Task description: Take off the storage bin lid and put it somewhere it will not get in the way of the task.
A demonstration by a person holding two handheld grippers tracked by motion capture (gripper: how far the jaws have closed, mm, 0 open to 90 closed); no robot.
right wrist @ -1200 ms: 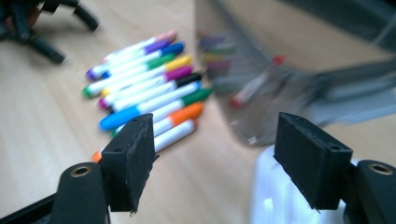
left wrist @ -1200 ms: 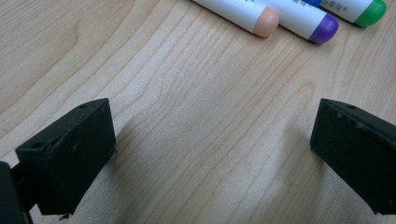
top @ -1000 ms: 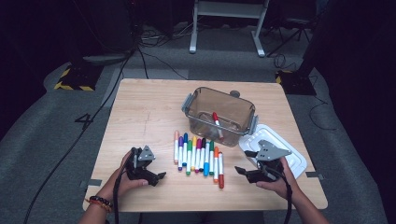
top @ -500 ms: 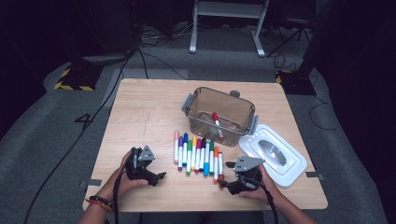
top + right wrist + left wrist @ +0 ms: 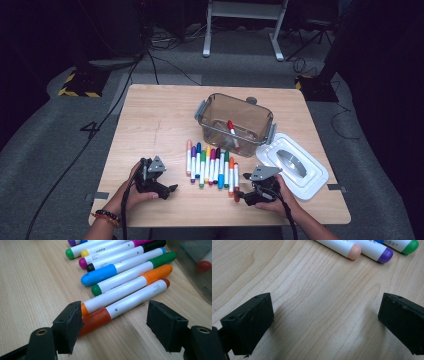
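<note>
Ten or so round plastic markers (image 5: 212, 167), white barrels with glossy coloured caps, lie side by side on the pale wood-grain table (image 5: 160, 120), near of the box. I see one more red marker (image 5: 231, 130) inside the clear brown plastic box (image 5: 235, 117), rectangular with grey side latches. White lid (image 5: 292, 165) lies flat to the right of the row. My right gripper (image 5: 113, 317) sits low at the near right end of the row, matte black blocky jaws spread, straddling the red-orange marker (image 5: 125, 306); its left jaw looks to be against the cap, the right jaw is clear of it, no pinch. My left gripper (image 5: 325, 315) rests near left, jaws wide apart over bare wood, holding nothing.
</note>
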